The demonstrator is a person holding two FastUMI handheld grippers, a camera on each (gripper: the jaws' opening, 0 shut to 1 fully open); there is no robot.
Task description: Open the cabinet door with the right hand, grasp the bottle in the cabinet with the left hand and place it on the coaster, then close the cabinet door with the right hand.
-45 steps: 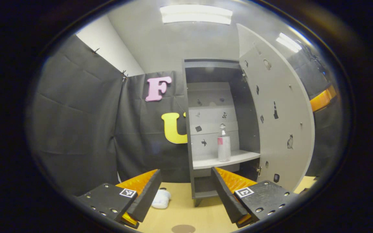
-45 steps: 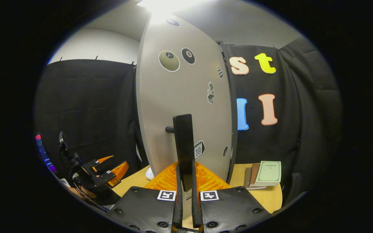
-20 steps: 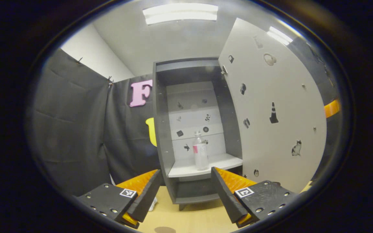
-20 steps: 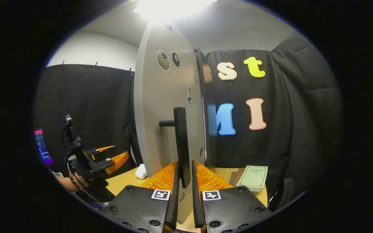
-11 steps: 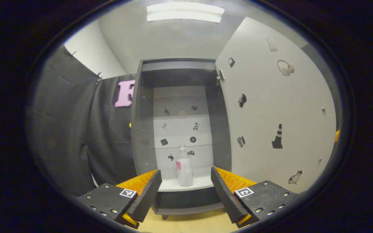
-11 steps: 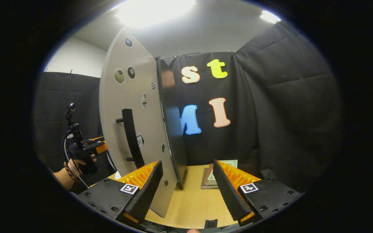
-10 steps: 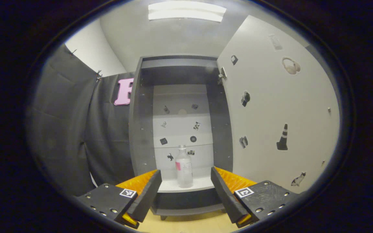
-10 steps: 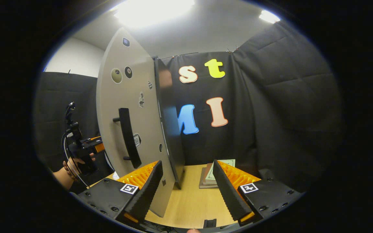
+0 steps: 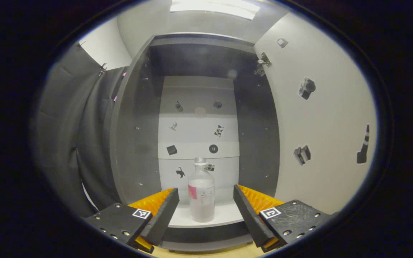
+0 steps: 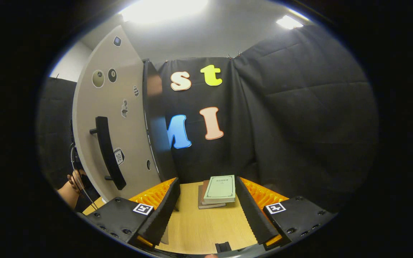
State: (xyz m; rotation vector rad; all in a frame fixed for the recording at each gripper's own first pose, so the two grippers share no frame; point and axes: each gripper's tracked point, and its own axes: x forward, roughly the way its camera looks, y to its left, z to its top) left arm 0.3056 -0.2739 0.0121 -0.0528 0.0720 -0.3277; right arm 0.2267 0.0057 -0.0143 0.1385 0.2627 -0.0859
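Observation:
In the left gripper view a clear bottle (image 9: 201, 191) with a pink label stands upright on the white shelf (image 9: 224, 215) of the open grey cabinet (image 9: 134, 136). My left gripper (image 9: 203, 211) is open just in front of it, the bottle framed between the fingers and apart from both. The pale cabinet door (image 9: 321, 118) stands swung out on the right. In the right gripper view my right gripper (image 10: 206, 211) is open and holds nothing. The door (image 10: 120, 118) with its black handle (image 10: 108, 152) is off to its left, untouched.
A stack of books (image 10: 218, 190) lies on the wooden table (image 10: 195, 229) ahead of the right gripper, near the black cloth wall. A person's hand (image 10: 71, 182) shows past the door's left edge. Stickers dot the cabinet's back panel (image 9: 197, 136) and the door.
The right gripper let go of the door handle, opened and turned right toward the books. The left gripper moved in toward the cabinet, so the bottle now looms larger between its fingers.

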